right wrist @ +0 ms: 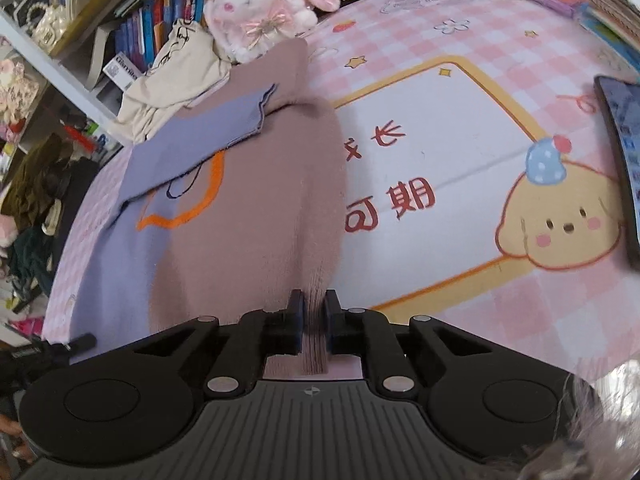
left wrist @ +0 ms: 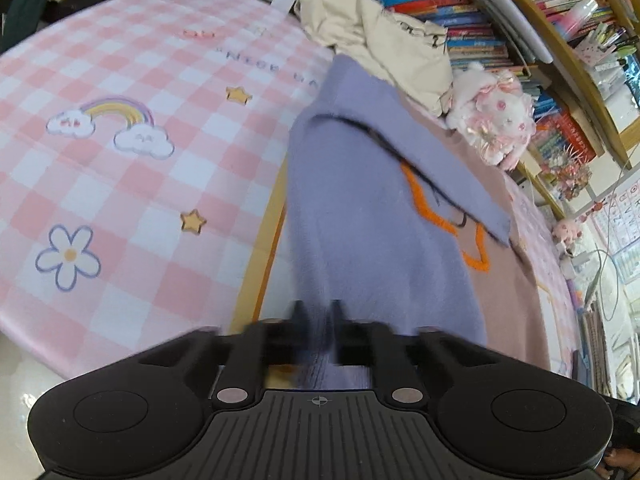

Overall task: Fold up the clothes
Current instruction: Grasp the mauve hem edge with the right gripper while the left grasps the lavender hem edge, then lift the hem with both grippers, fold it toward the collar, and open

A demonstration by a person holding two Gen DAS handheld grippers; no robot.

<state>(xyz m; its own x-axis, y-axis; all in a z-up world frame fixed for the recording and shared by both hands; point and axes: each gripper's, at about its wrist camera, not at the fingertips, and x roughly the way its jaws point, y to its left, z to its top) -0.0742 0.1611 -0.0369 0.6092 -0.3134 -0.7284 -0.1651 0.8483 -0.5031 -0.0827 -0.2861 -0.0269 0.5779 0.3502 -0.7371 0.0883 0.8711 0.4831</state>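
The left tongs (left wrist: 318, 316) are clenched on the lavender hem of a knitted sweater (left wrist: 360, 232), the fabric pinched between the two black fingers and blurred there. The right tongs (right wrist: 313, 312) are likewise clamped on the sweater's dusty-pink hem (right wrist: 256, 216), a ribbed strip of knit running down between the blue-padded fingertips (right wrist: 297, 308).

The sweater, half lavender and half pink with an orange star outline stitched across the chest, stretches away from both tongs over a worktop covered with a pink-and-white checked mat (left wrist: 120, 184). One lavender sleeve (right wrist: 208, 120) lies folded diagonally across the chest. In the left wrist view, the mat beside the sweater shows a daisy, stars and a rainbow between clouds. In the right wrist view, it shows a yellow-framed white panel with red characters and a cartoon puppy, and a dark phone (right wrist: 620, 160) lies near the worktop's right edge.

Beyond the sweater's collar, at the worktop's far edge, sits a crumpled cream garment (left wrist: 384, 44), touching or just beside the sweater. Next to it is a white-and-pink plush bunny (right wrist: 260, 12). Behind these stand shelves packed with books (left wrist: 452, 8).
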